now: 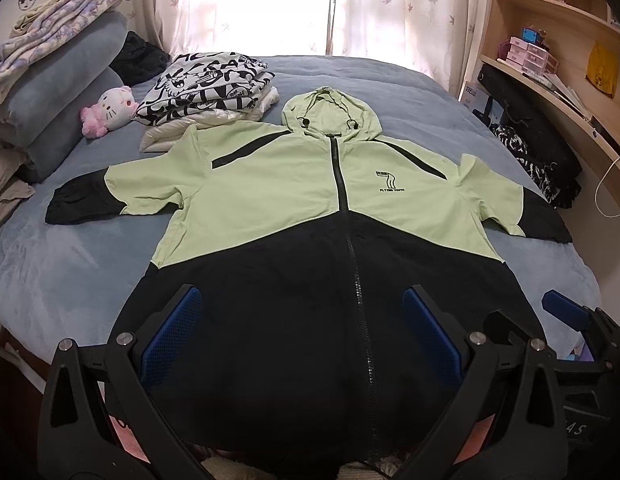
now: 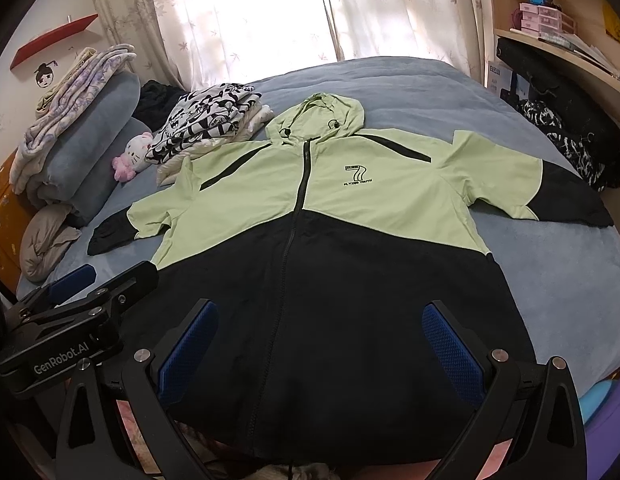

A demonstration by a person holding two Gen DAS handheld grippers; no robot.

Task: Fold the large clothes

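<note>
Two grippers hang spread wide over the near hem of one jacket (image 1: 301, 208), and neither is holding anything. The left gripper (image 1: 301, 332) and the right gripper (image 2: 322, 344) each show both blue pads with bare black cloth between them; the jaws stand released and nothing is pinched.

The jacket lies flat and face up on the blue bed (image 1: 61, 272), zipped, with its hood (image 1: 330, 110) at 12 o'clock and its hem at 6 o'clock, right under the tongs. So its long axis runs straight away from both grippers, along the zipper (image 1: 342, 184). The sleeves reach out crosswise: one sleeve (image 1: 89, 196) toward 9 o'clock, the other sleeve (image 2: 550, 188) toward 3 o'clock.

In the left wrist view the zipper sits a little right of midway between the fingers, and the right gripper shows at about 4 o'clock. In the right wrist view the zipper falls left of centre, and the left gripper appears at 8 o'clock. My reading is that each gripper is nearer its own side, so the left would suit the 9 o'clock sleeve and the right the 3 o'clock one, folding inward across the long axis.

A folded printed garment (image 1: 205, 84) lies at 11 o'clock, just beside the shoulder; it may be touching, I cannot tell
</note>
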